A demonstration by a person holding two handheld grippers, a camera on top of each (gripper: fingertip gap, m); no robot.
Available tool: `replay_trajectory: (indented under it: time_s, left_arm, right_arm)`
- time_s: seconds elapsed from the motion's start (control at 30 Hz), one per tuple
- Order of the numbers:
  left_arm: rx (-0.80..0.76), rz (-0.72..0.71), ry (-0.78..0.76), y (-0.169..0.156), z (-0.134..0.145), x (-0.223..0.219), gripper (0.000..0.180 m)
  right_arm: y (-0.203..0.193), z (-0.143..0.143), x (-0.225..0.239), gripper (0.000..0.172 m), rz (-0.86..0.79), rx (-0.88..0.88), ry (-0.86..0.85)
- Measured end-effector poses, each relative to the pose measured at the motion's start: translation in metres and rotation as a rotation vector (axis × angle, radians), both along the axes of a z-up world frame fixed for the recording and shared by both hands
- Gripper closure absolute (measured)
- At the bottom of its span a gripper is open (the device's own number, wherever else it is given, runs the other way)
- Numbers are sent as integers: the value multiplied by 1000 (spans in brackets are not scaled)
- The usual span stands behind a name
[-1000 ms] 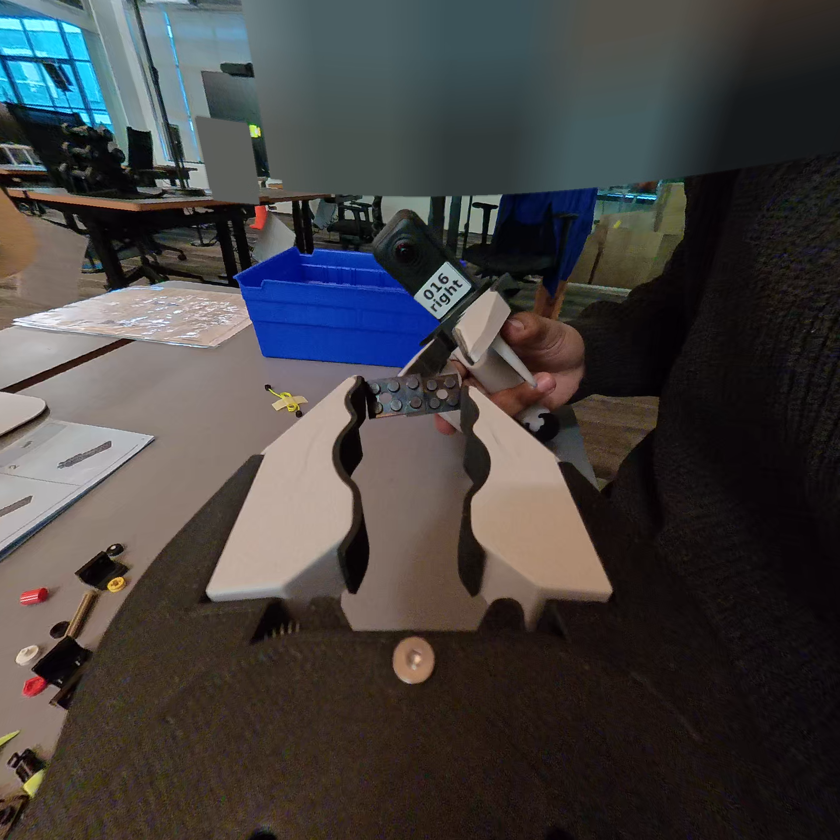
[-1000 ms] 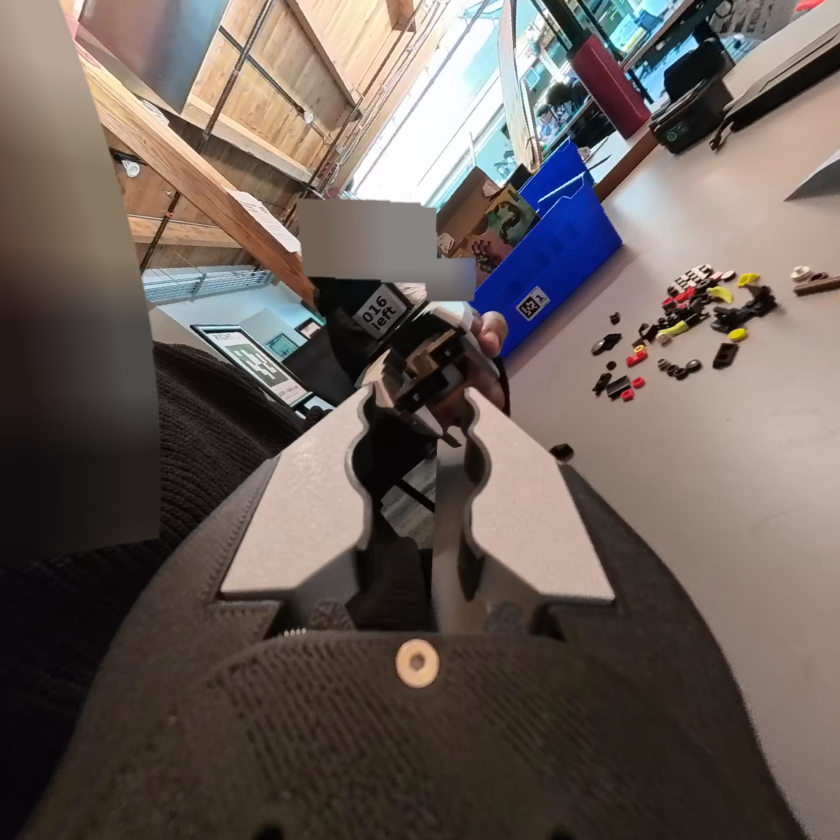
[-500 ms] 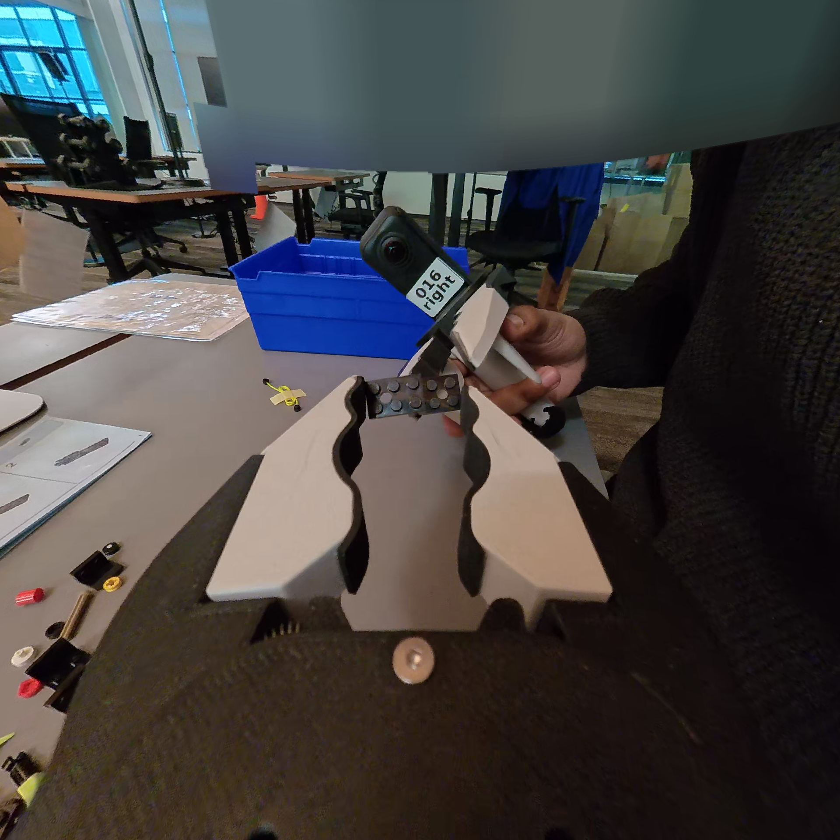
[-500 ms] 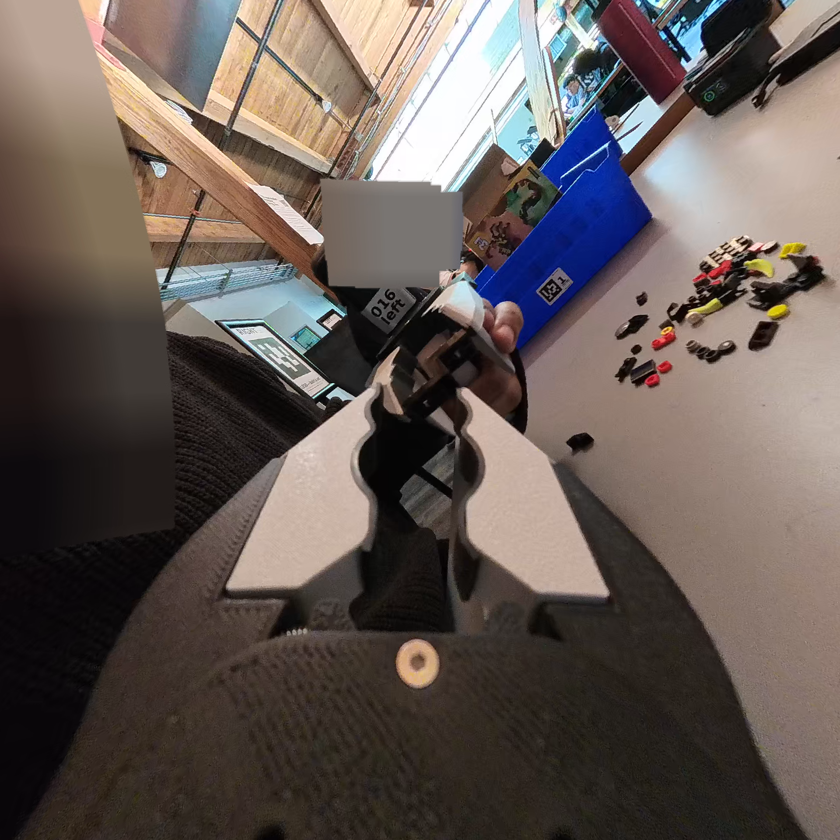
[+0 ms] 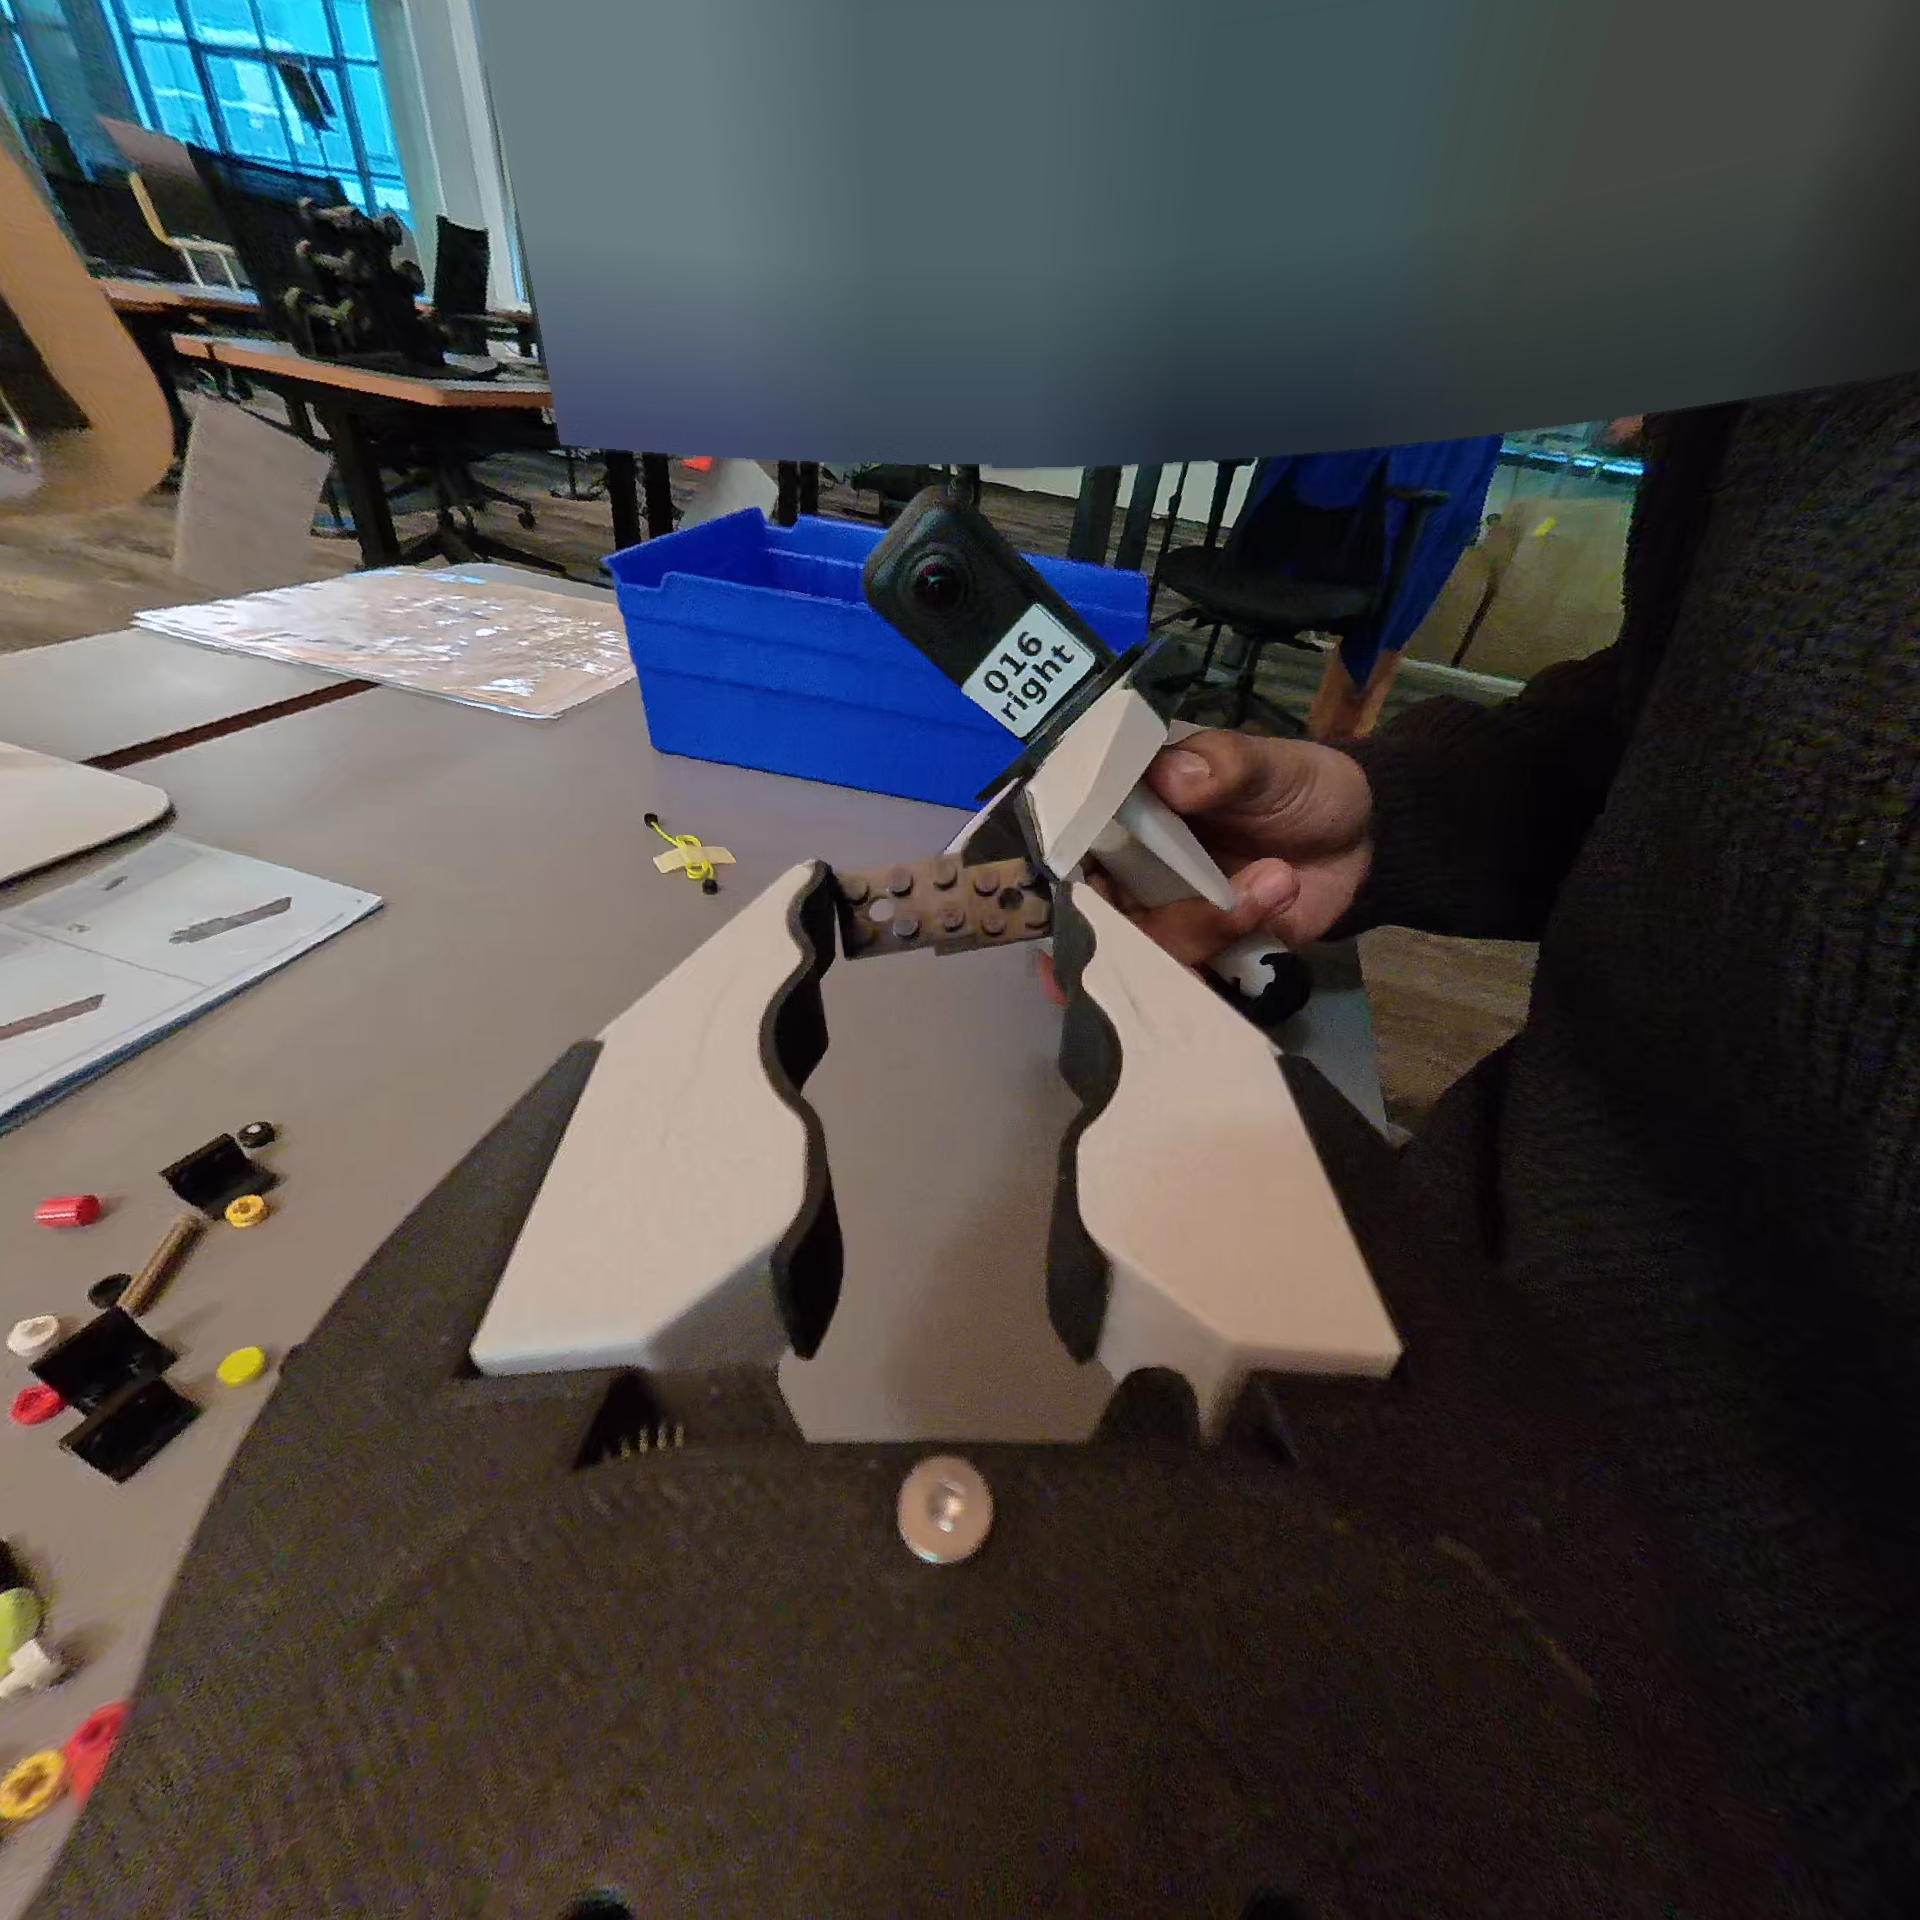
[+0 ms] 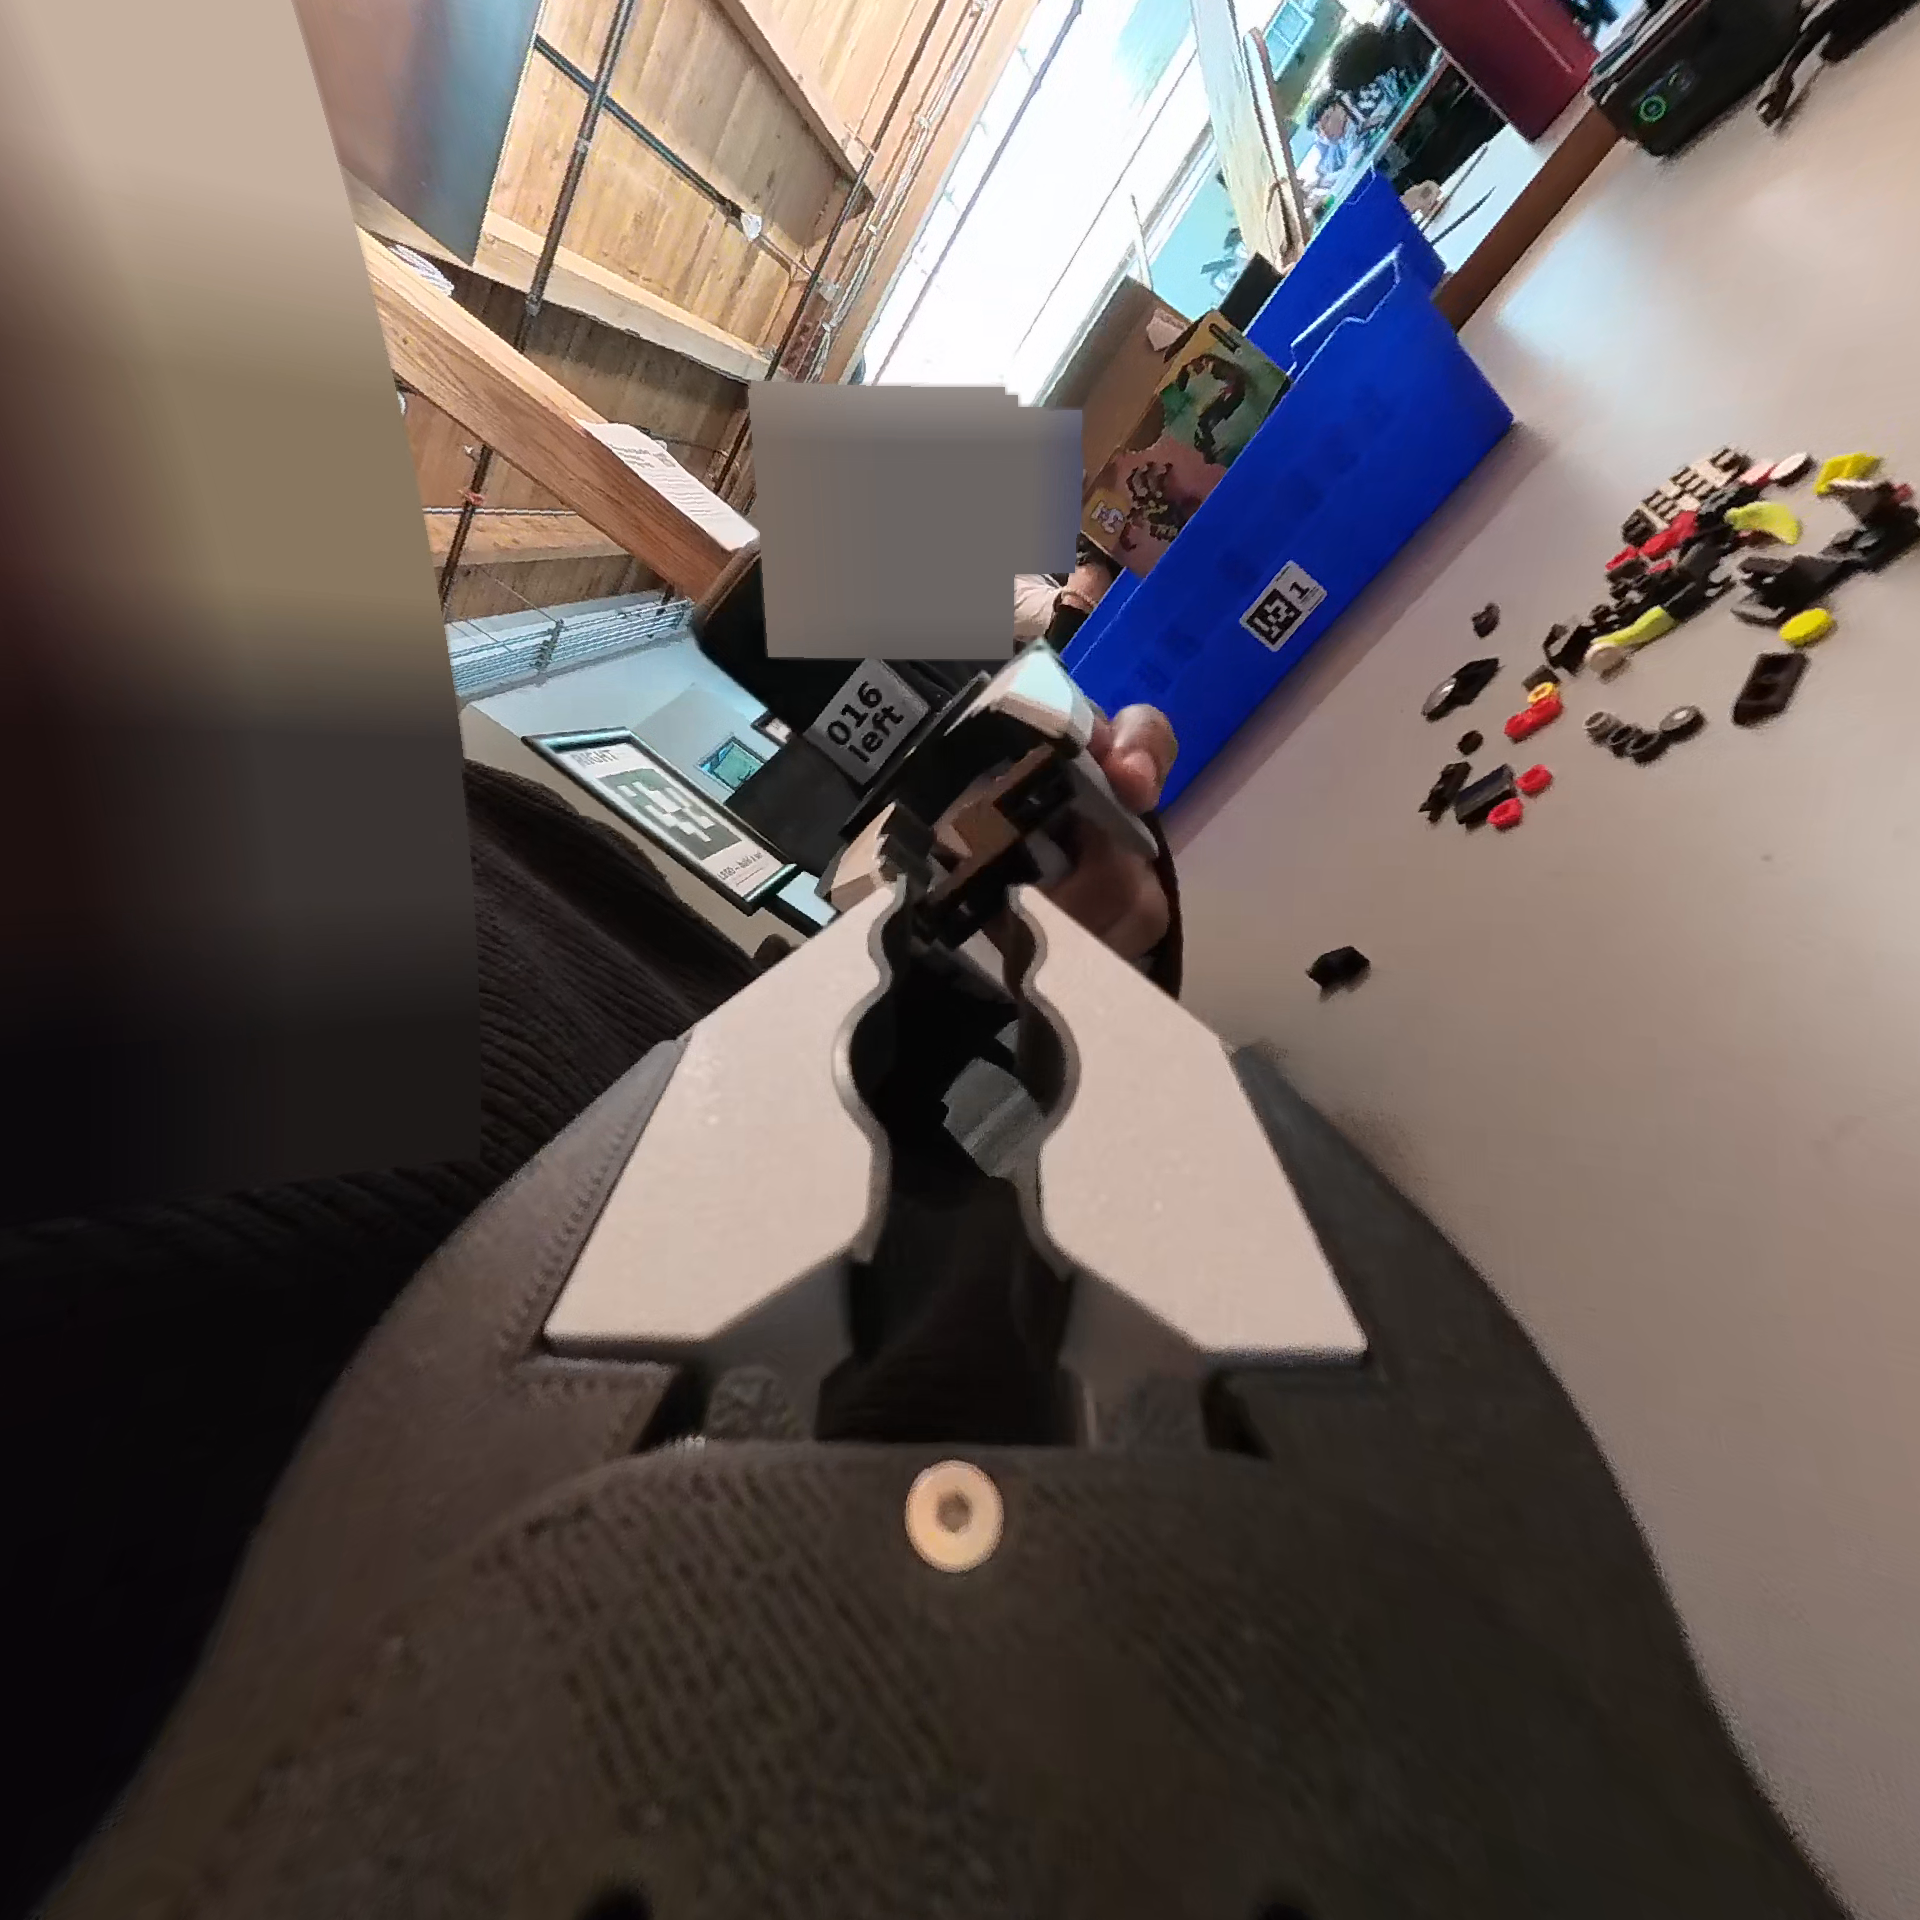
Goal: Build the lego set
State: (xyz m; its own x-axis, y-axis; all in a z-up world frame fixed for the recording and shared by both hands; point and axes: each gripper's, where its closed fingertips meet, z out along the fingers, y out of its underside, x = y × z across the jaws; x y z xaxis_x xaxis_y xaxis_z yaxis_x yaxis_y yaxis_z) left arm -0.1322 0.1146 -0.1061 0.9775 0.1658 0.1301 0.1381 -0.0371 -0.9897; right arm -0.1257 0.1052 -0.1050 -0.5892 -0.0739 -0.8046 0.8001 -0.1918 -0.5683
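Centre frame, a white printed label (image 5: 1029, 670) on the black camera (image 5: 956, 592) faces me. Upper right, a coded sticker (image 6: 1283, 618) marks the blue bin (image 6: 1351, 436).

Open office with blue-lit grid windows (image 5: 260, 94), dark-legged wooden desks (image 5: 364, 379), black office chairs (image 5: 1288, 592), timber ceiling beams (image 6: 540, 416) and bright daylight beyond.
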Motion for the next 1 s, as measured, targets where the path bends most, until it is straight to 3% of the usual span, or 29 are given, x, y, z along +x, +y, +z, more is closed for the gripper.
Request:
replay_trajectory:
  time_s: [0.1,1.0]
  left_arm:
    - [4,3,-50,-1,-5,-4,142]
    - [-51,-27,-260,-4,-42,-25,143]
  right_arm:
    - [2,-5,-3,163,-9,15,-17]
    - [23,-37,-40,169,-140,149,-21]
